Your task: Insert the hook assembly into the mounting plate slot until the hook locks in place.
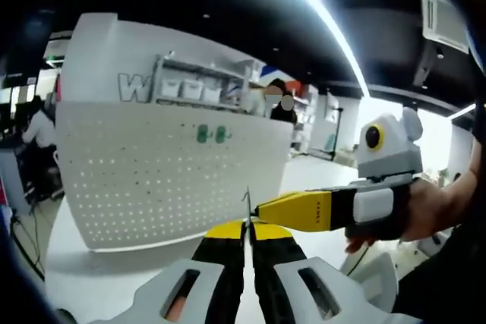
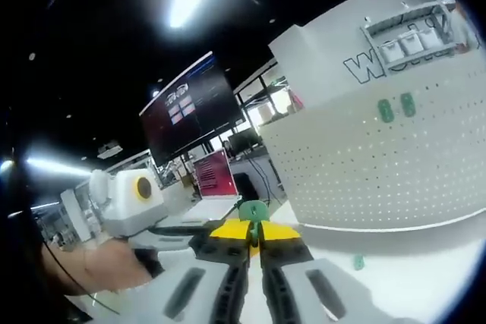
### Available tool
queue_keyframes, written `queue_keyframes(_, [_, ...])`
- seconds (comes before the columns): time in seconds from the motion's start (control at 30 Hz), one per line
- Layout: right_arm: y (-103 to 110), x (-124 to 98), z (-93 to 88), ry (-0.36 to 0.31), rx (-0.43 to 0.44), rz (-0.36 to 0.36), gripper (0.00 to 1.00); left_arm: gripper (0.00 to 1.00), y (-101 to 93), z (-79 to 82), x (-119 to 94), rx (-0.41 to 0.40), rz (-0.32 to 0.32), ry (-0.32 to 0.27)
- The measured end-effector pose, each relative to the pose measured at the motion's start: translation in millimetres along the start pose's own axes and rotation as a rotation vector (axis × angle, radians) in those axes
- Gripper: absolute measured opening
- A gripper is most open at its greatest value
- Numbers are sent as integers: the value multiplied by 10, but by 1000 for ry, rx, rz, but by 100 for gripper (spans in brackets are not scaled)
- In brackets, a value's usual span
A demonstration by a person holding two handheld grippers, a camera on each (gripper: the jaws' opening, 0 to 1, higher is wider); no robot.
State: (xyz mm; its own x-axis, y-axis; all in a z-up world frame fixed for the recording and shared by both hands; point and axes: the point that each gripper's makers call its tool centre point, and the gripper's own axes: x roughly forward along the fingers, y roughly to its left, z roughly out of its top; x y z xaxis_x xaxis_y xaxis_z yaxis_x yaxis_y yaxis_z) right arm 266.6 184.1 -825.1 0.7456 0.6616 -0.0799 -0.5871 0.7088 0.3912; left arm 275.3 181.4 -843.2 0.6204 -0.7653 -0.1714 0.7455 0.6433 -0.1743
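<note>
The left hand-held gripper [image 1: 248, 231] is pinched on a thin metal hook [image 1: 247, 204], the right hand-held gripper [image 1: 262, 209] touching it from the right. In the right gripper view, that gripper [image 2: 254, 234] pinches a green hook piece [image 2: 253, 211]. The white pegboard [image 1: 167, 172] stands ahead on the table [image 1: 99, 282].

Pegboard [image 1: 167, 172]: showing white, dotted with holes
Mounts [image 1: 210, 134]: showing green
Right gripper [image 1: 262, 209] tips: showing yellow
Screen [image 2: 196, 104]: glowing dark

Ahead of the left tongs [image 1: 248, 227], the perforated board [image 1: 152, 180] looks like matt white sheet, smooth between its holes. The tongs have glossy yellow plastic tips on matt black plastic. Under them the tabletop [image 2: 425, 278] is smooth, white and slightly shiny.
</note>
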Motion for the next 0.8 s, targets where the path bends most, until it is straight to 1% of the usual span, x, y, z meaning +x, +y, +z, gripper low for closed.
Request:
queue_keyframes(0.3, [8, 34, 19, -11, 15, 4, 0, 2, 34, 29, -27, 7, 12, -12])
queue_keyframes(0.5, [-2, 48, -43, 9, 24, 7, 0, 3, 51, -36, -34, -4, 17, 6])
queue_keyframes(0.67, [1, 65, -73, 22, 18, 20, 0, 4, 57, -65, -49, 20, 28, 9])
queue_keyframes(0.8, [-4, 82, -81, 35, 11, 30, 0, 9, 44, -84, -67, 7, 19, 13])
